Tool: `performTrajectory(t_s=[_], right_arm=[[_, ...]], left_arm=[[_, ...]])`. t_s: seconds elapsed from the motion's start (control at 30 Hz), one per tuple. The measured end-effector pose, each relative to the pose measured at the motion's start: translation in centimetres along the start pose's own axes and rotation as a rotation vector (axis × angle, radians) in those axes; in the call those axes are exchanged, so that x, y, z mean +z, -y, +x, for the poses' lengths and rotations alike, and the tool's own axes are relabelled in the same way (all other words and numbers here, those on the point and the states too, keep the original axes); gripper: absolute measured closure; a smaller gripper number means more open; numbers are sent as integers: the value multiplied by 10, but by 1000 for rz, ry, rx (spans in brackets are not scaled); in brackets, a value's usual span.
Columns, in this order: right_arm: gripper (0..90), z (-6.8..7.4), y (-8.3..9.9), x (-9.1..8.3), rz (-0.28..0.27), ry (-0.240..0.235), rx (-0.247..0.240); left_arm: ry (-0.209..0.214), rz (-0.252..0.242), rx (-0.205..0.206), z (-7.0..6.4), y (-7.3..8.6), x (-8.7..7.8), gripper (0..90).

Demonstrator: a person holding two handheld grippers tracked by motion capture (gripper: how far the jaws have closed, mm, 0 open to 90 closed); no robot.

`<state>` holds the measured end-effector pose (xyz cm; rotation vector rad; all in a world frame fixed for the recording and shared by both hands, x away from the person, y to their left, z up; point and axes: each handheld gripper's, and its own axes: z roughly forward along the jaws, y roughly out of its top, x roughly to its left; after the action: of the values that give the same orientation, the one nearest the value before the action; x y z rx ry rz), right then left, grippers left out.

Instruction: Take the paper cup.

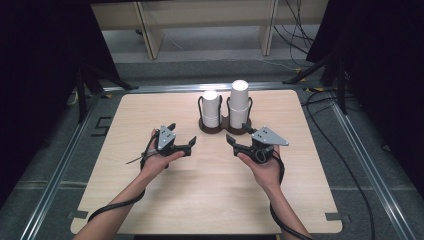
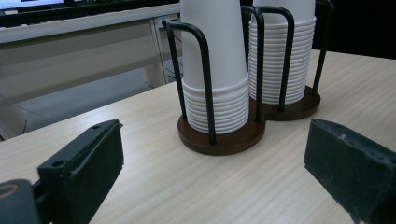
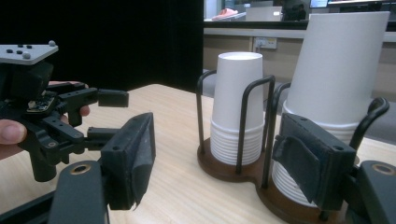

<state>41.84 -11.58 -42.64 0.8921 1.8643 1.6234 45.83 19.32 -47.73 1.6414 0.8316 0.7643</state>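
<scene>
1. Left claw (image 1: 182, 137) and right claw (image 1: 239, 134) hover over the worktop (image 1: 150, 200), jaws apart and empty; this looks like the approach step.
2. Next, one claw likely needs to close on a top cup and lift it straight up.
3. Beyond them, at the worktop's far middle, the wire cup holder (image 1: 223, 126) carries a short cup stack (image 1: 211, 107) and a tall cup stack (image 1: 239, 102) of white, upside-down paper cups.

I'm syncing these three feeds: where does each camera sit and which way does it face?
High view: above the person's side, looking forward and down at the table; forearms, left gripper, right gripper show.
Left gripper view: between its open jaws, facing the cup rack.
Right gripper view: past its open jaws, toward the rack and left gripper.
All share the rack.
</scene>
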Motion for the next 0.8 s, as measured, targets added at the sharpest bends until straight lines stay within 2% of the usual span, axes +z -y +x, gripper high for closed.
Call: performTrajectory(t_s=[0.03,0.07,0.13,0.17,0.2,0.3,0.33,0.37,0.4,0.5,0.53,0.63,0.67,0.7,0.8], right_arm=[[288,-1,-1,2,-3,4,-6],[290,0,-3,4,9,4,9],[291,-1,-7,10,-7,-9,-6],[293,-1,-9,11,5,6,-6],[293,-1,-11,14,13,-4,-1],[295,-2,-17,24,1,-5,-28],[296,0,-18,26,13,4,-9],[296,-1,-20,30,7,-1,-26],[296,0,-21,34,8,-14,-18],[297,3,-25,42,25,-1,-21],[298,3,-27,46,28,-10,-22],[298,3,-30,56,21,-4,-25],[299,3,-31,60,8,-1,-41],[299,4,-32,62,25,-2,-22],[299,3,-34,71,38,10,-22]], left_arm=[[0,3,1,0,-1,3,45],[1,3,4,0,-2,4,49],[4,7,7,0,-3,10,60],[8,10,2,0,-4,13,65],[7,13,4,1,-5,16,71],[12,22,6,1,-8,25,82],[17,28,11,2,-9,27,85],[16,25,11,2,-10,30,90],[17,27,8,2,-11,33,94],[23,36,14,4,-12,42,108],[26,40,17,4,-11,45,119],[39,58,21,5,-10,53,129],[42,63,18,5,-9,56,129],[47,71,12,5,-9,60,129],[47,76,13,6,-8,69,131]])
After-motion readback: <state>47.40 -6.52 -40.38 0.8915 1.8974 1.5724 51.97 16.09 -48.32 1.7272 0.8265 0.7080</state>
